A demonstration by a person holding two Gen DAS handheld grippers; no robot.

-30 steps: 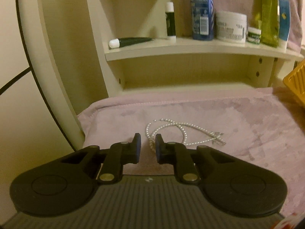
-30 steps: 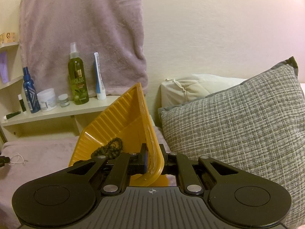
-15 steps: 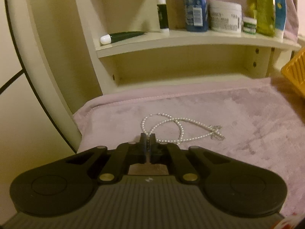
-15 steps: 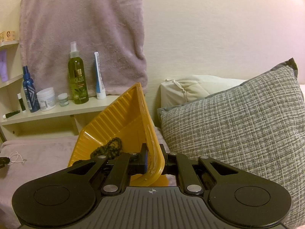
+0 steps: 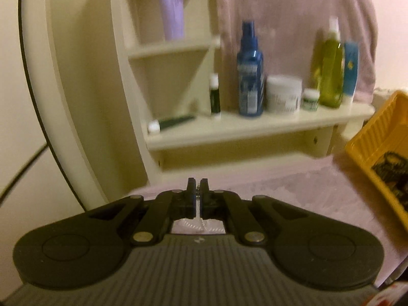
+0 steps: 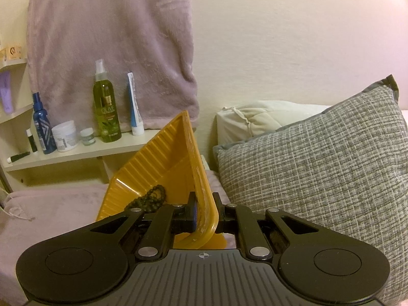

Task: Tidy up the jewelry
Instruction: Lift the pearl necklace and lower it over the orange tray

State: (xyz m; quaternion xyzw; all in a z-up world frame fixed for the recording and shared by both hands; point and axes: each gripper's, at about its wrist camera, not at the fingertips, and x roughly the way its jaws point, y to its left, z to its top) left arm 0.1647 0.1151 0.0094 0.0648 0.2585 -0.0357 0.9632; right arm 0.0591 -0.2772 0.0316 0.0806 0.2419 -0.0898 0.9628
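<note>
My left gripper (image 5: 197, 186) is shut on a white pearl necklace (image 5: 196, 223); a few beads show between the pads, and loops hang under the fingers above the pink blanket (image 5: 293, 193). A strand of it trails on the blanket at the left edge of the right wrist view (image 6: 17, 213). My right gripper (image 6: 205, 201) is shut on the rim of a yellow ribbed tray (image 6: 163, 163), which it holds tilted. A dark bead bracelet (image 6: 150, 199) lies in the tray. From the left wrist view, the tray (image 5: 377, 137) with the dark beads (image 5: 390, 165) is at the right.
A cream shelf (image 5: 255, 127) behind the blanket carries a blue spray bottle (image 5: 250, 71), a white jar (image 5: 283, 94), a green bottle (image 5: 330, 74) and small tubes. A grey woven pillow (image 6: 318, 168) and a white pillow (image 6: 255, 119) lie to the right of the tray.
The left gripper closed on the pearl necklace and then rose with it, so the shelf now sits lower in its view. The right gripper and the tray have stayed still.
</note>
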